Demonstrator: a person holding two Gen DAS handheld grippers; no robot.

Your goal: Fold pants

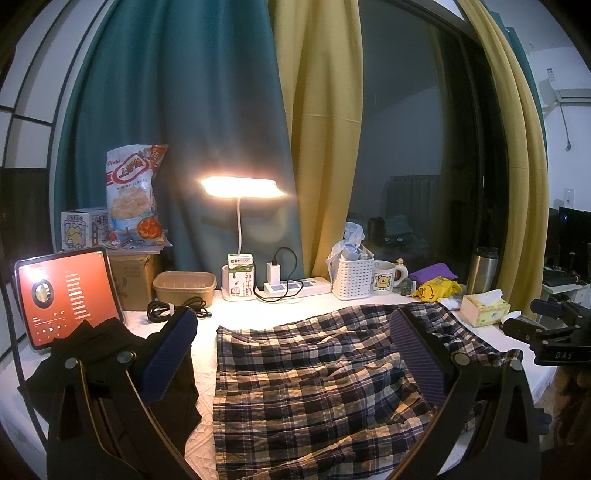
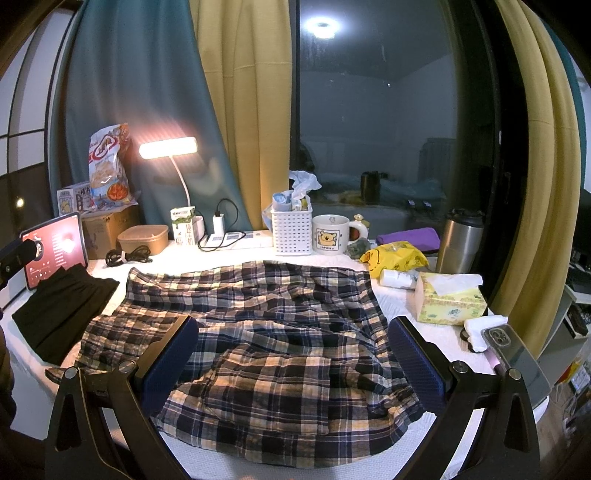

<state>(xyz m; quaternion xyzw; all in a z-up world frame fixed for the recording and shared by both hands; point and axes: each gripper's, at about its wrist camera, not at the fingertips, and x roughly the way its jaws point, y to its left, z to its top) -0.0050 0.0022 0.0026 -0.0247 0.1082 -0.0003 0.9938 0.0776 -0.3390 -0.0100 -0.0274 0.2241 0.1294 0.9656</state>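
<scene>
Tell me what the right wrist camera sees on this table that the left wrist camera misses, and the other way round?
Only the right wrist view shows a phone in a clear case at the table's right edge and the ceiling light's reflection in the window. Only the left wrist view shows an air conditioner high on the right wall. Both show the plaid pants spread rumpled on the white table, a black garment to their left, the lit lamp, tablet, mug and tissue box.

Before you: lit desk lamp [image 1: 243, 187], red-screened tablet [image 1: 68, 297], snack bag [image 1: 133, 195], milk carton [image 1: 241, 275], white basket [image 2: 291, 230], bear mug [image 2: 330, 234], steel tumbler [image 2: 460, 240], tissue box [image 2: 448, 299].
</scene>
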